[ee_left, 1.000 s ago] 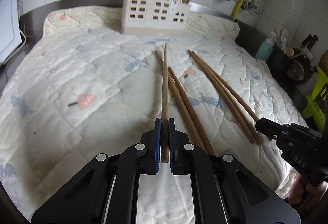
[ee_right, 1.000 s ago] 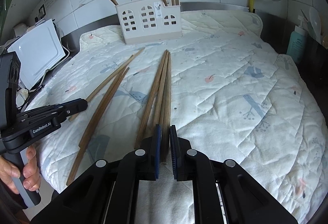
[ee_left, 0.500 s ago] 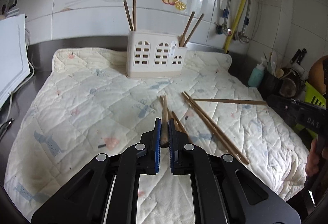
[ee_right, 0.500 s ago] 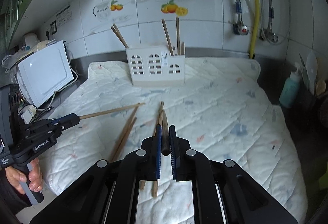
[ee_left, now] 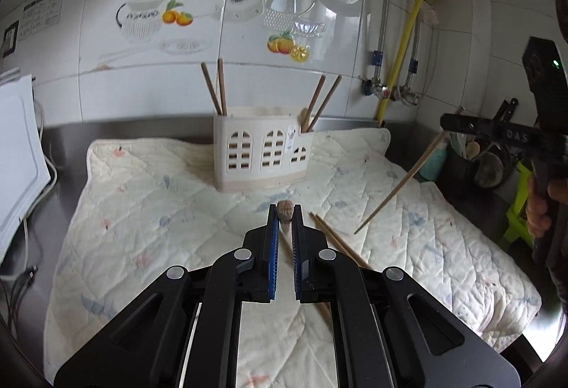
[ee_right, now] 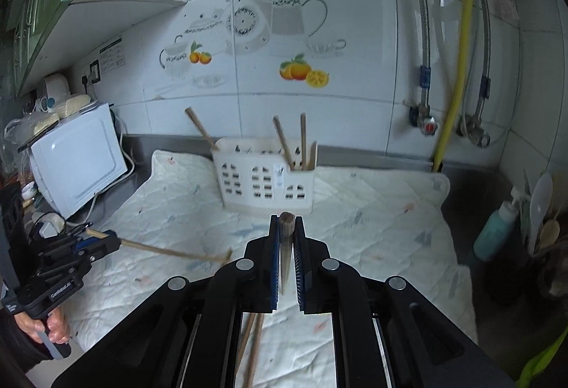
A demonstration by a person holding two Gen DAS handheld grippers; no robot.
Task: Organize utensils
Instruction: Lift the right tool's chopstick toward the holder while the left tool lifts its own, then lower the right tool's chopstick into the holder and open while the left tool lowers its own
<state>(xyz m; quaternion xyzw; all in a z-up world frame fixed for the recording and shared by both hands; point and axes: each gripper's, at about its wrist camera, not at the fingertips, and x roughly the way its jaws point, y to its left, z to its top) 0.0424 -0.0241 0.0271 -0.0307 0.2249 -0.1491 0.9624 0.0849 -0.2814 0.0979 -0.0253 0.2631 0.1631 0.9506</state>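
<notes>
A white utensil holder (ee_left: 262, 149) with arched cut-outs stands at the back of the quilted mat (ee_left: 149, 203), with chopsticks (ee_left: 216, 89) upright in it. My left gripper (ee_left: 284, 215) is shut on a wooden chopstick (ee_left: 285, 210), held end-on above the mat. My right gripper (ee_right: 286, 222) is shut on another chopstick (ee_right: 286, 228), also end-on, in front of the holder (ee_right: 264, 180). In the left wrist view the right gripper (ee_left: 447, 122) holds its chopstick (ee_left: 397, 190) slanting down. Loose chopsticks (ee_left: 335, 240) lie on the mat.
A white microwave (ee_right: 76, 159) stands left of the mat. A yellow pipe (ee_right: 458, 68) and metal hoses run down the tiled wall at the right. A teal bottle (ee_right: 497, 233) and a dark pot of utensils (ee_left: 475, 167) stand right of the mat.
Both grippers have lifted their chopsticks off the mat and tilted up, so the chopsticks now point end-on at the cameras. The holder and wall have come into fuller view.
</notes>
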